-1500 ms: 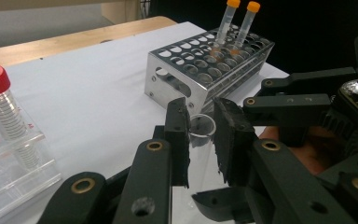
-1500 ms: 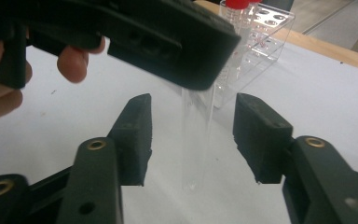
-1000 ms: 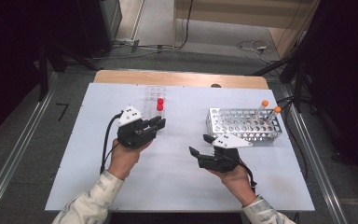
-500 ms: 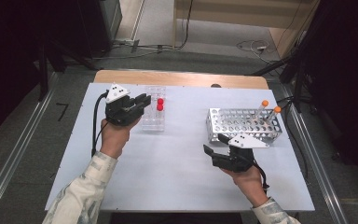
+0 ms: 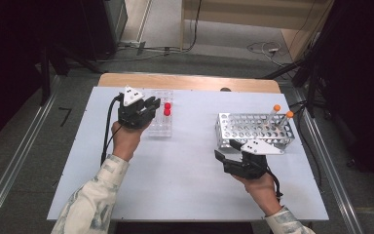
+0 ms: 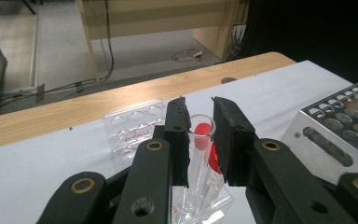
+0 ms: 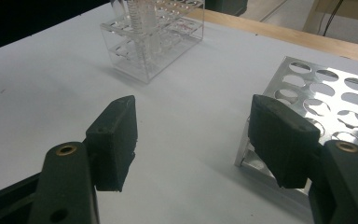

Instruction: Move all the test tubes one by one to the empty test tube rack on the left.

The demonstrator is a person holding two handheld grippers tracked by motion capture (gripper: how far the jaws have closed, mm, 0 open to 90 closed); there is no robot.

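Note:
A clear plastic rack (image 5: 159, 127) stands at the table's back left and holds two red-capped tubes (image 5: 166, 108). My left gripper (image 5: 151, 104) is at that rack's left side. In the left gripper view its jaws sit close on both sides of a clear tube (image 6: 200, 140) standing in the rack (image 6: 130, 122), with red caps (image 6: 212, 157) just behind it. My left gripper (image 6: 199, 107) looks shut on that tube. My right gripper (image 5: 227, 151) is open and holds nothing, just in front of the metal rack (image 5: 253, 127). In its own view, my right gripper (image 7: 196, 116) has its jaws spread wide over bare table.
The metal rack (image 7: 326, 93) has many holes and carries two orange-capped tubes (image 5: 282, 112) at its far right end. A wooden strip (image 5: 190, 82) borders the table's far edge. The clear rack (image 7: 151, 39) lies farther off in the right gripper view.
My left gripper has moved from the table's middle back and left to the clear rack. My right gripper has drifted slightly right and nearer, still open.

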